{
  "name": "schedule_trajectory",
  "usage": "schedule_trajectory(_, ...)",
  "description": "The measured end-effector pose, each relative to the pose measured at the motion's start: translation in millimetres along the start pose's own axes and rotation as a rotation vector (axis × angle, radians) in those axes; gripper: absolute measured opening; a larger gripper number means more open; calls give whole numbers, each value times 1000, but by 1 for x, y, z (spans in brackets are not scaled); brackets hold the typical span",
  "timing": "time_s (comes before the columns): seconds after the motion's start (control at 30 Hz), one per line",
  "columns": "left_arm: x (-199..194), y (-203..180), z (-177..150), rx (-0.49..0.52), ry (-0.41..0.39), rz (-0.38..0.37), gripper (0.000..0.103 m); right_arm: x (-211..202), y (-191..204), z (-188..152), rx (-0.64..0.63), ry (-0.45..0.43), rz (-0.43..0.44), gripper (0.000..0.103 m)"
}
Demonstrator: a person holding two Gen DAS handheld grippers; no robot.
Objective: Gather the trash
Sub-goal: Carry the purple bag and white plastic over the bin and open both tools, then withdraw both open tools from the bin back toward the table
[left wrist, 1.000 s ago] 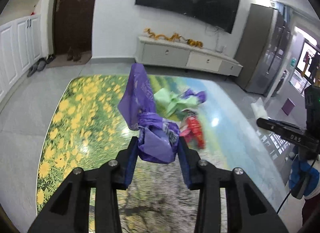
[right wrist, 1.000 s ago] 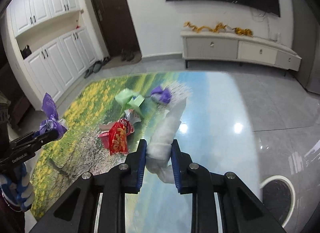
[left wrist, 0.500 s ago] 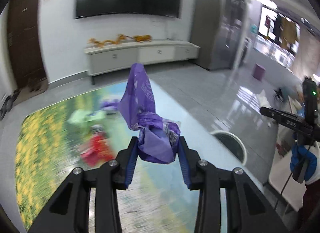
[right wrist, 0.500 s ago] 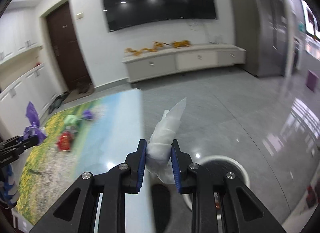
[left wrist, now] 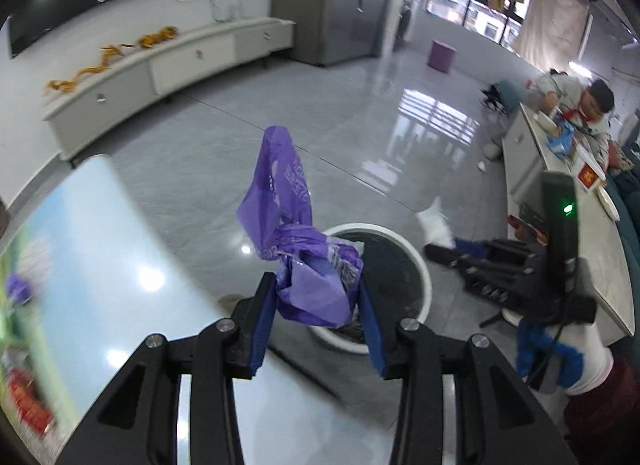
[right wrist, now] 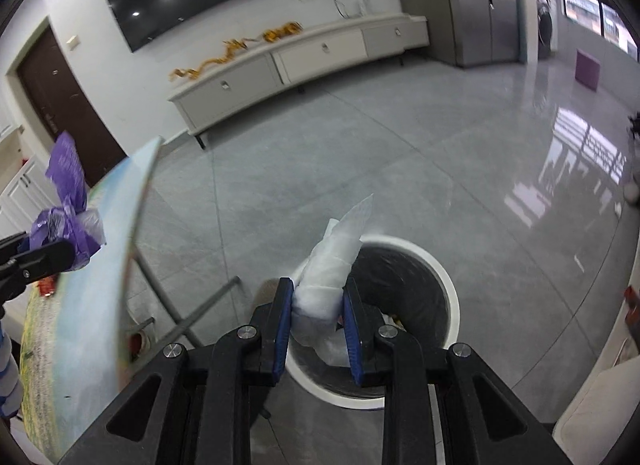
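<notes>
Carrying two pieces of trash to the bin — that's the step we judge to be in hand. Our left gripper (left wrist: 318, 315) is clenched on a crumpled purple plastic bag (left wrist: 308, 265), its loose tail sticking up above the blue pads (left wrist: 264, 321). Our right gripper (right wrist: 318, 323) is clenched on a twisted white tissue wad (right wrist: 334, 265), pinched tight between its jaws, pointed end up.

The trash bin (right wrist: 448, 289) — round, white rim, dark liner — stands on the grey tile floor beside the end of the table (left wrist: 104, 233). In the right wrist view the tissue hangs right over the near-left rim of the bin, some rubbish already visible inside. In the left wrist view the purple bag sits in front of the bin's near-left rim (left wrist: 426, 285), above the table's far corner rather than squarely over the opening; hard to tell depth through the fisheye.

More litter, red and purple, blurred, lies on the table's left edge (left wrist: 24, 397), so the task is only partly done.

Next move as we judge it: right jaws open first since the tissue looks lined up, letting it drop in. The left one needs to shift further over the opening before releasing — a light bag could catch the rim or drift onto the floor.
</notes>
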State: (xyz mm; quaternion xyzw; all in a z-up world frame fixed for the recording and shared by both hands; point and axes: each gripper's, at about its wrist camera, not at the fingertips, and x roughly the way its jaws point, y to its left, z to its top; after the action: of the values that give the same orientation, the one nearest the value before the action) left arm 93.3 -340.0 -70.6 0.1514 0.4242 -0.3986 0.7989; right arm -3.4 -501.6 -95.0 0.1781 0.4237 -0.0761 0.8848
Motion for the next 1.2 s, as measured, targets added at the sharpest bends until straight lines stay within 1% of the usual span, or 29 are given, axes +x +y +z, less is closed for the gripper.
schedule_trajectory(0.17, 51, -24, 21, 14, 56, -57, 43, 31, -28, -5, 41, 61, -9, 24)
schedule_trajectory(0.23, 62, -27, 25, -1, 74, -88, 48, 40, -37, -6, 49, 79, -18, 25)
schedule_trajectory(0.27, 67, -27, 27, -13, 78, -97, 55, 43, -39, -7, 53, 86, -23, 25)
schedule_trajectory(0.3, 71, -27, 28, -22, 75, -98, 59, 46, -42, -8, 57, 93, -28, 26)
schedule_trajectory(0.37, 74, -25, 32, -42, 73, -106, 59, 50, -48, -11, 65, 104, -40, 31)
schedule_trajectory(0.4, 75, -24, 34, -48, 73, -108, 59, 50, -50, -12, 70, 106, -44, 41)
schedule_trajectory(0.43, 75, -23, 35, -56, 71, -108, 59, 49, -52, -13, 74, 105, -49, 56)
schedule_trajectory(0.47, 73, -23, 35, -62, 66, -108, 60, 48, -54, -14, 79, 101, -56, 61)
schedule_trajectory(0.57, 64, -22, 37, -70, 35, -90, 59, 41, -58, -14, 86, 88, -67, 63)
schedule_trajectory(0.6, 60, -20, 36, -72, 23, -81, 59, 37, -59, -13, 86, 78, -72, 67)
schedule_trajectory(0.63, 52, -19, 34, -76, 1, -71, 59, 32, -59, -13, 86, 66, -78, 73)
schedule_trajectory(0.7, 40, -18, 33, -84, -43, -50, 59, 22, -57, -11, 88, 41, -81, 81)
schedule_trajectory(0.77, 19, -15, 28, -86, -108, -12, 59, 8, -53, -9, 80, 7, -85, 86)
schedule_trajectory(0.8, 13, -15, 28, -84, -128, 2, 59, 2, -49, -7, 75, -9, -87, 91)
schedule_trajectory(0.83, 1, -13, 24, -81, -163, 21, 59, -6, -46, -6, 69, -29, -88, 97)
schedule_trajectory(0.9, -20, -8, 18, -81, -207, 42, 59, -25, -38, -4, 54, -83, -82, 103)
schedule_trajectory(1.0, -45, 1, 8, -81, -230, 57, 59, -54, -21, 1, 31, -165, -54, 103)
schedule_trajectory(1.1, -73, 11, -5, -75, -249, 79, 59, -86, 6, 9, -14, -262, -43, 103)
schedule_trajectory(1.2, -102, 30, -25, -92, -283, 125, 59, -115, 33, 16, -58, -360, -22, 103)
